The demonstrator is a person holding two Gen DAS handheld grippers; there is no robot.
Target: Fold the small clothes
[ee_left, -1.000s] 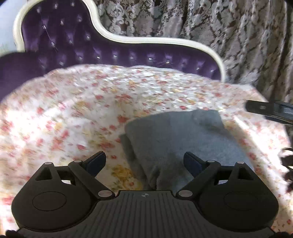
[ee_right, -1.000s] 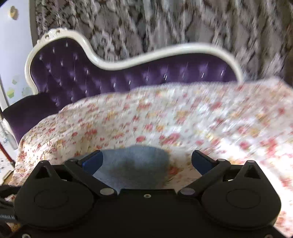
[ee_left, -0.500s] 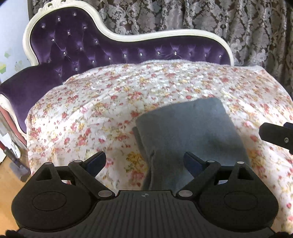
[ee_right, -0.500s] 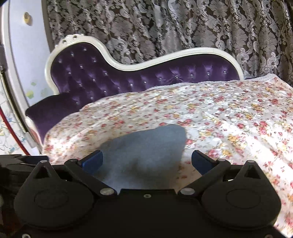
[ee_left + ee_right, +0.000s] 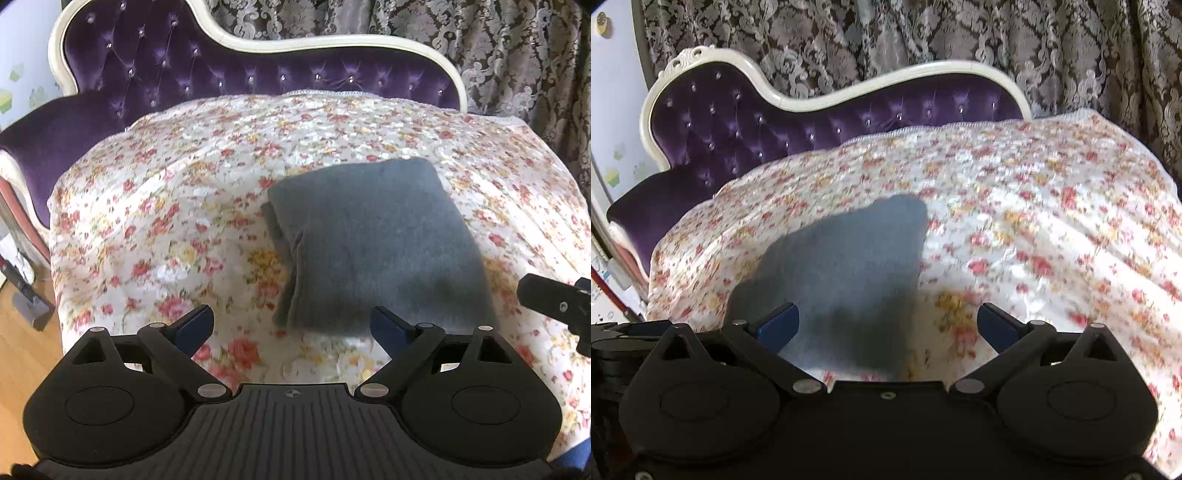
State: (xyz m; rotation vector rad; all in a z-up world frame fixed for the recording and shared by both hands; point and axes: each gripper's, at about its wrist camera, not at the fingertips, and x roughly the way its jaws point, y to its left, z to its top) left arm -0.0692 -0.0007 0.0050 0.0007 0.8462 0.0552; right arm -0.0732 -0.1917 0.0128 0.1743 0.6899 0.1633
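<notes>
Floral bedspread point(image 5: 184, 206), folded grey cloth point(image 5: 373, 240) beyond left gripper point(image 5: 291, 326)

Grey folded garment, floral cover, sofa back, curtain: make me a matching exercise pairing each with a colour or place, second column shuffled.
Column one:
1. grey folded garment
2. floral cover
3. sofa back
4. curtain

Column two:
A. purple, button-tufted, with a cream frame
B. hanging behind the sofa
C. lying on the cover, ahead of both open claws
D. spread over the sofa seat

Pairs: 1-C, 2-D, 3-A, 4-B
</notes>
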